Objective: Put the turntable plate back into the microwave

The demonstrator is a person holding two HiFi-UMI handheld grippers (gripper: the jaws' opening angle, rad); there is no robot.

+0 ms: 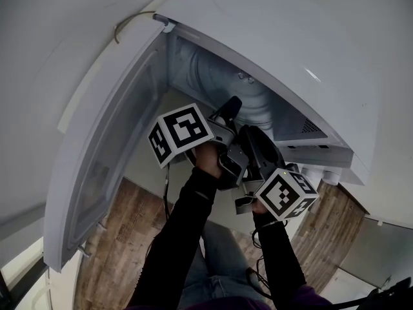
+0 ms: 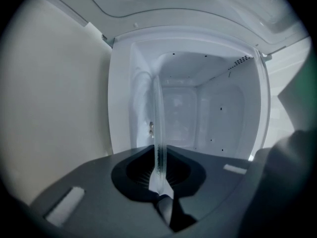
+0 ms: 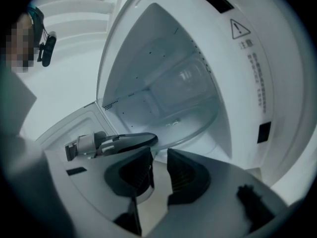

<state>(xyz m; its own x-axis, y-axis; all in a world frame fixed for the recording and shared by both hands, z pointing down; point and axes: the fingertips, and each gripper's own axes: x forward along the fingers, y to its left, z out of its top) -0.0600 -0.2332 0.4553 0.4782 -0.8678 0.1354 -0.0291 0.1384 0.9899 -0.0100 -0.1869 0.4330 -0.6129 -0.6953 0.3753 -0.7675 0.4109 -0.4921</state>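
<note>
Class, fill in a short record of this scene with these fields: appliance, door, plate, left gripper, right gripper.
Appliance: white microwave
Door: the door stands open
Plate: clear glass turntable plate, inside the cavity; whether it is seated cannot be told
Left: the left gripper is shut on the plate's near rim
Right: the right gripper is open with nothing between its jaws, just outside the opening

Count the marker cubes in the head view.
2. One black-and-white marker cube is on the left tongs, centre-left; the other is on the right tongs, lower and further right. None appears hidden.
</note>
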